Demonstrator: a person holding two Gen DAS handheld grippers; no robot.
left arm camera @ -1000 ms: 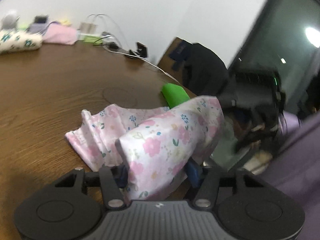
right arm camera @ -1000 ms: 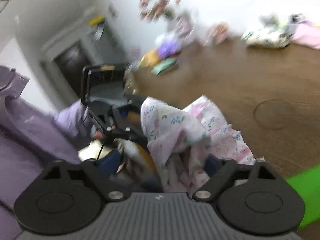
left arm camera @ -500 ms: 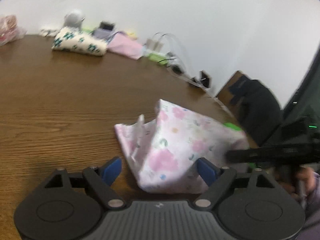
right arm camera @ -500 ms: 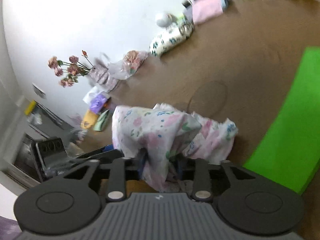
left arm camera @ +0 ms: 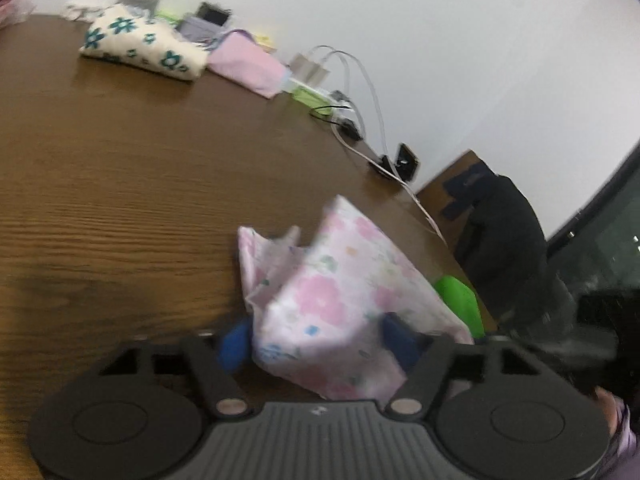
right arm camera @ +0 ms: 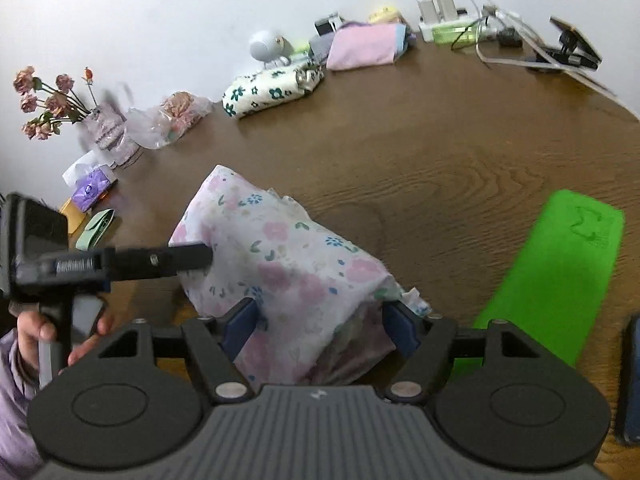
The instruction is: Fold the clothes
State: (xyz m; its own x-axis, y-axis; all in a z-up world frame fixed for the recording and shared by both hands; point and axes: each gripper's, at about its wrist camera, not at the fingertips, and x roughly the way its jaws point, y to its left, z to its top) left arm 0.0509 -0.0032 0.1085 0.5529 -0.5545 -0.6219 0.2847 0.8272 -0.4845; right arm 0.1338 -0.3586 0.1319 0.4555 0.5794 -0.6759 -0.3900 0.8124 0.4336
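A pink floral garment (left arm camera: 340, 280) lies bunched on the brown wooden table (left arm camera: 120, 168). It also shows in the right wrist view (right arm camera: 288, 260). My left gripper (left arm camera: 316, 340) is open, its blue pads either side of the cloth's near edge. My right gripper (right arm camera: 320, 324) is open too, with the cloth lying between its blue pads. In the right wrist view the left gripper's black finger (right arm camera: 176, 260) touches the garment's left side.
A green mat (right arm camera: 556, 276) lies right of the garment. At the table's far edge are a folded flower-print cloth (right arm camera: 272, 88), a folded pink cloth (right arm camera: 364, 46), a power strip with cables (right arm camera: 452, 28), a phone stand (right arm camera: 572, 46) and a flower vase (right arm camera: 104, 128). A dark chair (left arm camera: 504, 236) stands beside the table.
Both grippers let go of the garment: the left opened first, then the right. The cloth has dropped onto the table in a heap, and both grippers now look down over it.
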